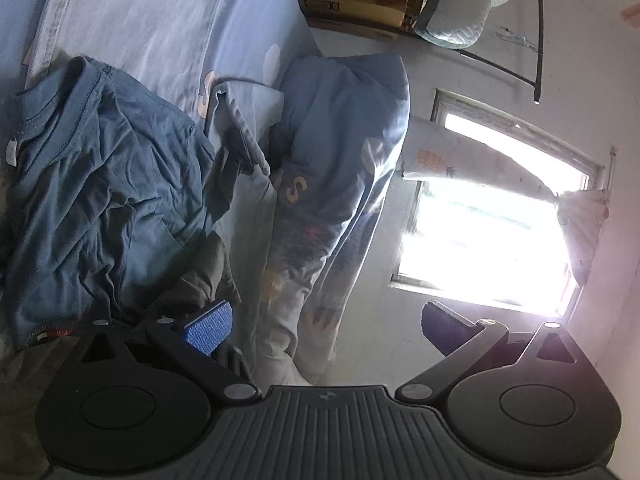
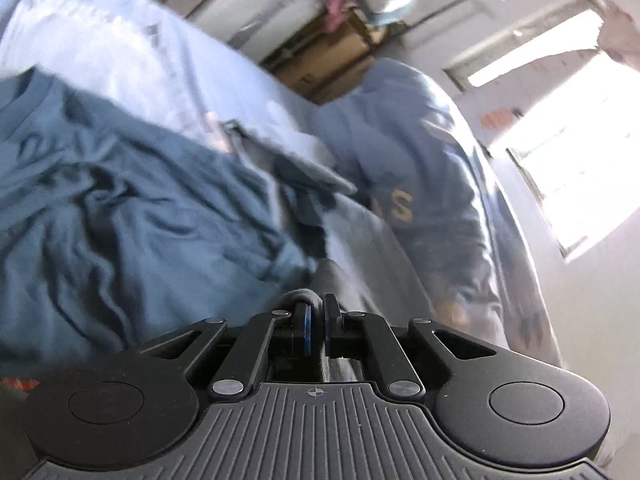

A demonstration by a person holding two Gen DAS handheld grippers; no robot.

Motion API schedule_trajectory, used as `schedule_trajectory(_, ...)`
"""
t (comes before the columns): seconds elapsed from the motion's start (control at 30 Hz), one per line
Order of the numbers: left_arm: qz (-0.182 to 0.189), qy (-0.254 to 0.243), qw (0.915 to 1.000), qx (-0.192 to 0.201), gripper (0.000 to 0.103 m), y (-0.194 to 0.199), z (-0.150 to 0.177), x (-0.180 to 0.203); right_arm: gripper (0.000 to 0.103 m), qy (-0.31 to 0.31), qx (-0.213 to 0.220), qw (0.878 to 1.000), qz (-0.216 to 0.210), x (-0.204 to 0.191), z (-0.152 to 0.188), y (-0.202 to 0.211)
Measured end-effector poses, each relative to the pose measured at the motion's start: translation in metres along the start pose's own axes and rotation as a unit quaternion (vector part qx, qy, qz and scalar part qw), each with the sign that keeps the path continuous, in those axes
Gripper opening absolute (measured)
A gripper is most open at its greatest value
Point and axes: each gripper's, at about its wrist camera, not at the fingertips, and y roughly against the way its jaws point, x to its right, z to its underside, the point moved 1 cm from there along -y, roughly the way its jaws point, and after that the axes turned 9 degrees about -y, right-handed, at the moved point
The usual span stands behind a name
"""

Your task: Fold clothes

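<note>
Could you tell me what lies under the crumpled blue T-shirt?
The blue T-shirt lies on the pale blue bedsheet, with a dark grey-green garment poking out beneath its lower edge. How far that garment extends underneath is covered.

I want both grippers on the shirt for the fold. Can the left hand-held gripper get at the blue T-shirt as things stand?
Probably yes. The left hand-held gripper is open and empty, and the blue T-shirt lies crumpled on the bed beside its left finger, nothing covering it.
</note>
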Motion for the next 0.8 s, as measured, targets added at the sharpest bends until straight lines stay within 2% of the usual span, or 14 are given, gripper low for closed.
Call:
schedule_trajectory(0.03,-0.001,-0.001,1.0,0.0,0.103,0.0,0.0,0.0,0.013,0.012,-0.013,1.0,-0.009,-0.007,0.002,-0.002)
schedule_trajectory(0.07,-0.001,-0.002,1.0,-0.001,0.103,0.0,-0.001,0.0,0.026,0.024,-0.015,1.0,-0.008,-0.013,0.005,0.0)
schedule_trajectory(0.1,-0.002,-0.002,1.0,-0.001,0.103,0.001,-0.001,0.0,0.046,0.035,-0.01,0.999,-0.001,-0.017,0.007,0.005)
schedule_trajectory(0.13,-0.002,-0.003,1.0,-0.002,0.103,0.001,-0.001,0.0,0.061,0.04,0.001,0.999,0.008,-0.019,0.009,0.012)
schedule_trajectory(0.17,-0.003,-0.004,1.0,-0.002,0.103,0.001,-0.002,0.0,0.086,0.036,0.018,0.999,0.009,-0.017,0.01,0.024)
schedule_trajectory(0.2,-0.003,-0.005,1.0,-0.003,0.103,0.001,-0.002,0.0,0.095,0.026,0.035,0.999,0.003,-0.013,0.01,0.035)
schedule_trajectory(0.33,-0.003,-0.014,0.9999,-0.004,0.103,0.002,0.0,0.006,0.097,-0.061,0.074,0.995,-0.02,0.019,0.013,0.09)
schedule_trajectory(0.43,-0.003,-0.034,0.9994,-0.002,0.103,0.004,0.004,0.016,0.099,-0.183,0.072,0.979,-0.057,0.067,0.038,0.129)
schedule_trajectory(0.5,-0.011,-0.065,0.9978,0.005,0.103,0.006,0.009,0.027,0.102,-0.263,0.071,0.959,-0.08,0.1,0.054,0.156)
schedule_trajectory(0.57,-0.019,-0.096,0.9952,0.011,0.103,0.008,0.015,0.039,0.103,-0.341,0.069,0.932,-0.104,0.132,0.071,0.182)
schedule_trajectory(0.63,-0.026,-0.127,0.9914,0.018,0.103,0.01,0.02,0.05,0.103,-0.417,0.066,0.898,-0.126,0.165,0.087,0.208)
schedule_trajectory(0.7,-0.034,-0.157,0.9866,0.025,0.103,0.012,0.026,0.061,0.103,-0.489,0.063,0.857,-0.148,0.197,0.103,0.234)
schedule_trajectory(0.77,-0.041,-0.188,0.9808,0.032,0.103,0.014,0.031,0.072,0.103,-0.555,0.065,0.817,-0.142,0.223,0.134,0.247)
schedule_trajectory(0.8,-0.045,-0.203,0.9775,0.035,0.103,0.015,0.034,0.078,0.103,-0.58,0.065,0.801,-0.129,0.233,0.153,0.247)
